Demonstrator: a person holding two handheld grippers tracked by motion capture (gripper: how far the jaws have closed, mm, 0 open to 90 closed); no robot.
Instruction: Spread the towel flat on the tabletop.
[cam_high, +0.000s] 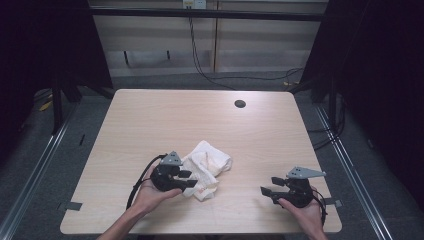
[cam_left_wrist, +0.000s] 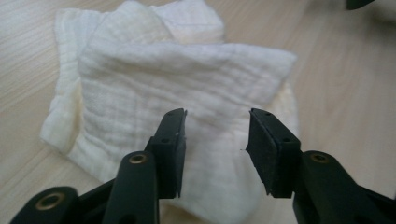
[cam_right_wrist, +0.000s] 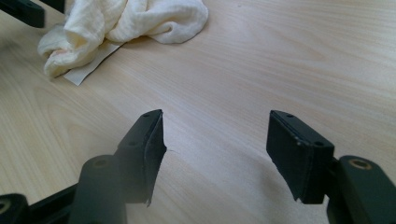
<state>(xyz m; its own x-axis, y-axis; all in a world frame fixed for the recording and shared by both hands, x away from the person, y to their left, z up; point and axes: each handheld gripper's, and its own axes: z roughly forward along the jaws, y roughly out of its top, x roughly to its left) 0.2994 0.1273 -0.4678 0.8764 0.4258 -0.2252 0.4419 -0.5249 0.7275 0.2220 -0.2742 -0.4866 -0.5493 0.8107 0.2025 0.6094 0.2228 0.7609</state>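
1. No words, numbers, brand names or signs can be read anywhere.
2. The cloth is plain, with no print or tag lettering.
3. The table bears bare wood grain, no sticker or mark.
4. A small pale plate on the far wall may carry print, but it is too small to tell.

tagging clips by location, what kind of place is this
Probably a lab or recording booth, not a home. A bare wooden table with a cable hole stands between dark curtains, with metal rails on the grey floor and cables trailing from the back wall.
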